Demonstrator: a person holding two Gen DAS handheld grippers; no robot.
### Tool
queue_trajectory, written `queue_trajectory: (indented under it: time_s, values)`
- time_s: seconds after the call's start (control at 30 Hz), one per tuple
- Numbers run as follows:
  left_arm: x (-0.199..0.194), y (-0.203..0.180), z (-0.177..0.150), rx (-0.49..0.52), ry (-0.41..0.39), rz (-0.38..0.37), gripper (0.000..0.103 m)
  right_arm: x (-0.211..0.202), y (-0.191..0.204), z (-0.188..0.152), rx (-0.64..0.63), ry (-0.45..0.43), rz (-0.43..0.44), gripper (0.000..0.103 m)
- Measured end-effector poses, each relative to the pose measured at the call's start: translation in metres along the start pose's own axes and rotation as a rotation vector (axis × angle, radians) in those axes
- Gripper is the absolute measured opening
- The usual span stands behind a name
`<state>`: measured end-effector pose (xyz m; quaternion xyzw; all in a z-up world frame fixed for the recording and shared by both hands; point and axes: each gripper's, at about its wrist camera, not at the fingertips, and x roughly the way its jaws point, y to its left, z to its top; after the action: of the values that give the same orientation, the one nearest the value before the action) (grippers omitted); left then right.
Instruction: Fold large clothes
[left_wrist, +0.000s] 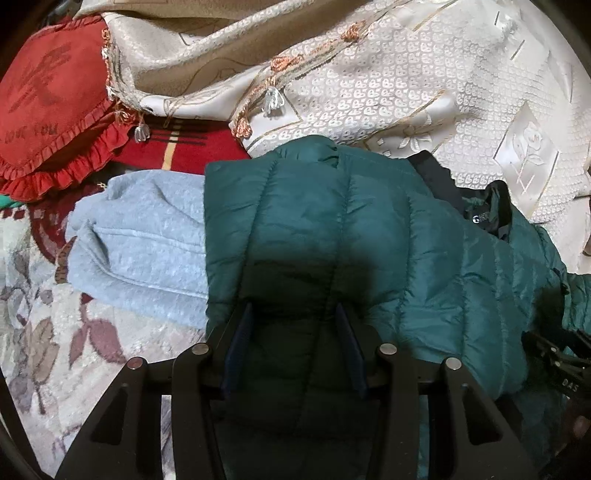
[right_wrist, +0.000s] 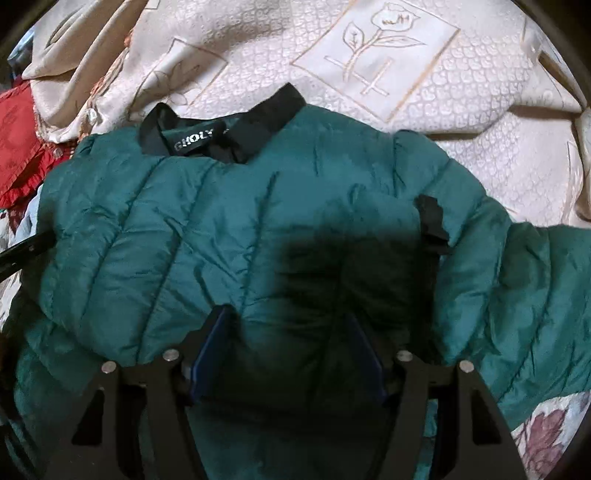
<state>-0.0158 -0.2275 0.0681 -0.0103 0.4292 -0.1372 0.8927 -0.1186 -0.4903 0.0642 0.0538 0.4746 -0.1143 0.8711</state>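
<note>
Green jacket (right_wrist: 229, 229) lies on the bed (left_wrist: 55, 332), collar (right_wrist: 221, 125) toward the cream bedspread (right_wrist: 461, 122); blue towel (left_wrist: 140, 240) beside it. Left gripper (left_wrist: 293, 332) and right gripper (right_wrist: 288, 336) both spread wide above the jacket, grasping nothing.

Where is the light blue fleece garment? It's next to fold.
In the left wrist view, the light blue fleece garment lies left of the green quilted jacket, below the red frilled cushion.

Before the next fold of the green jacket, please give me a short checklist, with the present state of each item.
1. Left gripper open: ok, jaws apart over the green jacket.
2. Right gripper open: ok.
3. Jacket gripped: not ok, neither gripper is shut on it.
4. Collar in view: ok, at the far edge.
5. Light blue garment clear of the jacket: cannot tell, their edges meet.
6. Right sleeve folded in: cannot tell.
</note>
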Motion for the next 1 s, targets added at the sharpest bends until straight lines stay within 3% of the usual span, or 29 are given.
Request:
queue_trajectory:
  time_s: [0.3,0.8,1.0]
  values:
    - [-0.037,-0.001,-0.013,-0.030,-0.019,-0.034,0.028,-0.055,0.021,-0.012,-0.134,-0.083,-0.171,0.071]
    - [-0.074,-0.020,-0.027,0.004,-0.043,-0.054,0.028,-0.096,0.013,-0.036,-0.129,-0.106,-0.186,0.073]
    - [-0.084,-0.044,-0.031,0.043,-0.040,-0.078,0.028,-0.103,0.003,-0.045,-0.112,-0.108,-0.182,0.074]
